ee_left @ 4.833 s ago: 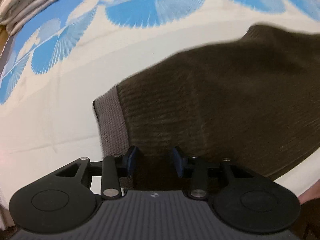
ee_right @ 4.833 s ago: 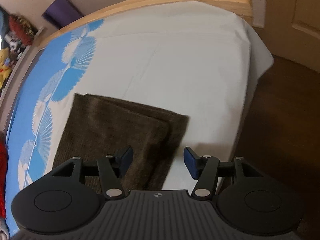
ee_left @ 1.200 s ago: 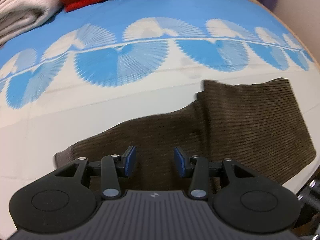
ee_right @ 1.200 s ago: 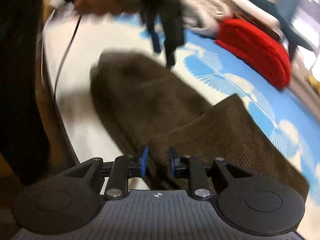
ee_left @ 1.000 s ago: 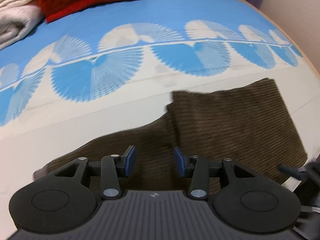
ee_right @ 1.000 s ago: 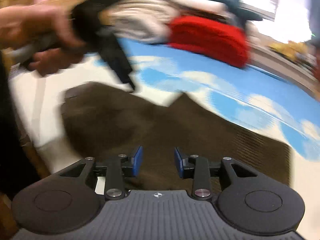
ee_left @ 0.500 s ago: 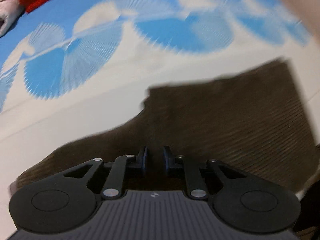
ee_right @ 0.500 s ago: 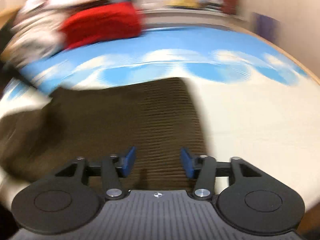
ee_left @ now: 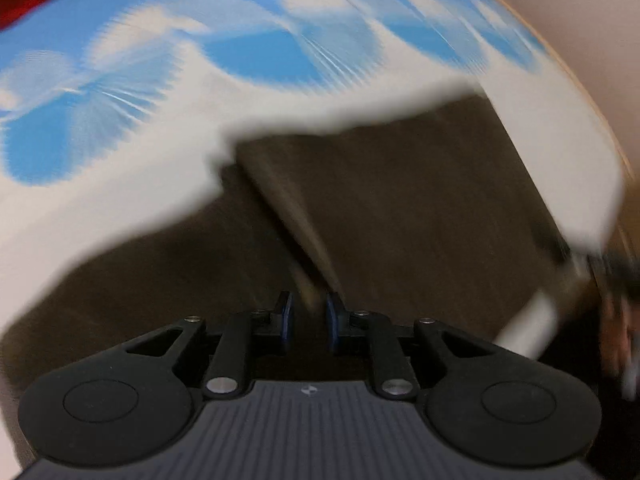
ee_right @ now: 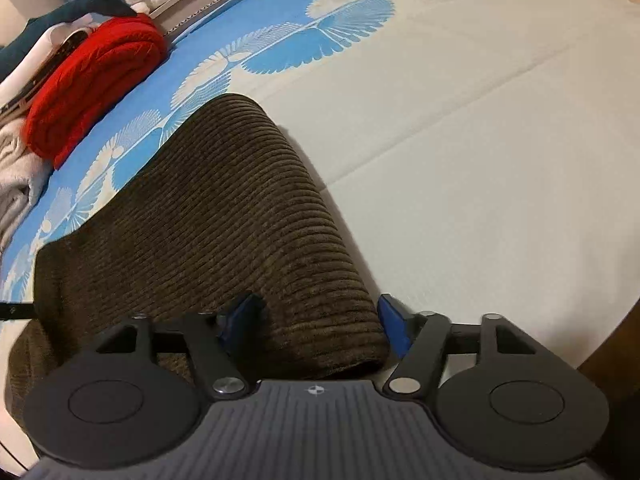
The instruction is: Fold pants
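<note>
We are nipping the soft, limp corduroy pants (ee_left: 400,208) at a fold with the left gripper (ee_left: 307,322); the right gripper (ee_right: 320,320) is gaping around their thick corner near the bed's (ee_right: 500,160) edge.

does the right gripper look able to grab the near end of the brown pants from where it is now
Probably yes. The right gripper already straddles the rolled near edge of the brown pants, one finger on either side, and nothing else on the bed sheet blocks it.
</note>
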`<control>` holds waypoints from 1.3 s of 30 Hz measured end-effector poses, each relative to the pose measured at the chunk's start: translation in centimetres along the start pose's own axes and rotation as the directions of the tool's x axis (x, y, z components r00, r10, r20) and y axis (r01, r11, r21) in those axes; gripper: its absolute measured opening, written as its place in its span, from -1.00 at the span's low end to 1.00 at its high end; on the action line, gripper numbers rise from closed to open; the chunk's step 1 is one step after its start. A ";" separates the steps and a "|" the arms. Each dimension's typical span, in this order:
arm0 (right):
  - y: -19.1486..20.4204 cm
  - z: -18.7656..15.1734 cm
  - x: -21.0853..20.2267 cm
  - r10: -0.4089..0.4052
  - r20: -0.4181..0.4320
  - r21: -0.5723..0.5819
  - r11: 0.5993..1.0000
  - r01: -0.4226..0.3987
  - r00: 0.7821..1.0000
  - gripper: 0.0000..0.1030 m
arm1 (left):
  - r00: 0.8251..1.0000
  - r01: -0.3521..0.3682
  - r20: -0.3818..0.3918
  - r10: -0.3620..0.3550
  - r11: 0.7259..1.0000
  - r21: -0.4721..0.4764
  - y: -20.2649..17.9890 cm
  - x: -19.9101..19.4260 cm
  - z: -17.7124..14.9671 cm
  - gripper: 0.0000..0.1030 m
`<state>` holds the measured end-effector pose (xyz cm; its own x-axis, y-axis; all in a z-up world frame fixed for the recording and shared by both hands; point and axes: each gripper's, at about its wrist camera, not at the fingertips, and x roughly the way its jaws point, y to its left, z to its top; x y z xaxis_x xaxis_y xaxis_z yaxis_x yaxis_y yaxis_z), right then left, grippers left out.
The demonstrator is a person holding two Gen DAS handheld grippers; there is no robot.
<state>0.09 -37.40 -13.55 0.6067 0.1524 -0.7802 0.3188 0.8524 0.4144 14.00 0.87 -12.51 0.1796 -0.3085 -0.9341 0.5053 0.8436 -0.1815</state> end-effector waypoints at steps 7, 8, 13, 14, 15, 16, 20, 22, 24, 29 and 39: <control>-0.5 0.4 -0.9 0.012 0.046 0.049 0.999 -0.014 0.999 -0.25 | 0.995 -0.078 -0.050 0.088 0.983 0.169 -2.0 0.4 -3.5 -0.59; -0.6 0.3 -0.9 0.007 0.047 0.059 0.998 -0.010 0.999 -0.19 | 0.997 -0.072 -0.017 0.076 0.985 0.155 -1.8 -0.5 -3.4 -0.59; -1.5 0.2 -0.4 0.003 0.013 0.117 0.993 -0.004 1.000 0.10 | 0.993 0.039 -0.121 -0.007 0.963 0.266 -4.1 1.6 -5.7 -0.57; -1.7 0.1 -0.3 0.006 0.008 0.121 0.993 -0.007 1.000 0.14 | 0.993 -0.014 -0.104 0.054 0.934 0.357 -5.2 1.9 -6.4 -0.49; -1.7 0.1 -0.1 0.012 0.001 0.121 0.993 -0.012 1.000 0.15 | 0.994 -0.022 -0.095 0.061 0.928 0.372 -5.6 1.8 -6.4 -0.36; -1.7 0.1 -0.1 0.016 -0.001 0.118 0.993 -0.016 1.000 0.15 | 0.995 -0.015 -0.090 0.048 0.942 0.334 -5.5 1.5 -6.0 -0.33; -1.4 0.1 0.0 0.017 0.007 0.091 0.996 -0.018 1.000 0.08 | 0.999 -0.033 0.009 0.031 0.973 0.228 -5.8 -1.5 -4.6 -0.32; -1.2 0.0 -0.1 0.012 0.012 0.080 0.997 -0.013 1.000 0.06 | 0.997 -0.063 0.061 0.051 0.974 0.217 -6.7 -3.9 -4.1 -0.30; -1.2 0.0 -0.1 0.010 0.015 0.078 0.997 -0.011 1.000 0.06 | 0.990 -0.082 0.127 0.058 0.978 0.194 -7.5 -6.3 -3.6 -0.06; -1.1 0.1 -0.1 0.006 0.011 0.072 0.997 -0.007 1.000 0.08 | 0.951 -0.139 0.289 0.112 0.987 0.076 -8.2 -7.7 -3.2 0.25; -1.1 0.0 0.3 0.005 0.002 0.043 0.999 -0.006 1.000 0.25 | 0.947 -0.250 0.162 0.279 0.952 -0.175 -5.1 -3.2 -2.3 0.22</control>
<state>-0.07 -38.26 -14.23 0.6102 0.1558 -0.7768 0.3465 0.8293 0.4385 8.92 -1.43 -9.31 0.4473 -0.1282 -0.8851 0.2885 0.9575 0.0072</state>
